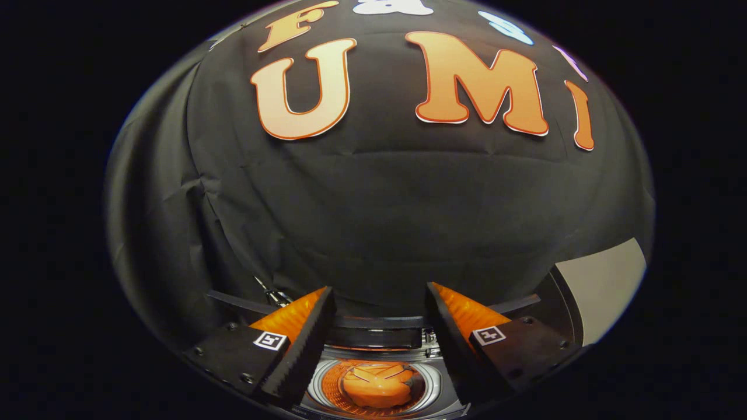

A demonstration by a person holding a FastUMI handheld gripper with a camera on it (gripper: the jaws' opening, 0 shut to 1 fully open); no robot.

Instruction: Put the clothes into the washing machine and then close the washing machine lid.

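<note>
My gripper point(379, 303) is open, its two orange fingers with black ribbed pads point(309, 344) spread wide with nothing between them. Below and between the fingers lies the washing machine's round drum opening point(432, 385), ringed in silver. An orange garment point(376, 388) lies bunched inside the drum. The machine's dark lid point(373, 335) stands raised at the back of the opening, just beyond the fingertips. The gripper hovers above the machine, apart from the garment.
The black cloth wall point(373, 204) rises close behind the machine. A pale grey panel point(604, 286) shows beyond the right finger. A thin metal piece point(271, 294) pokes out near the left finger's tip.
</note>
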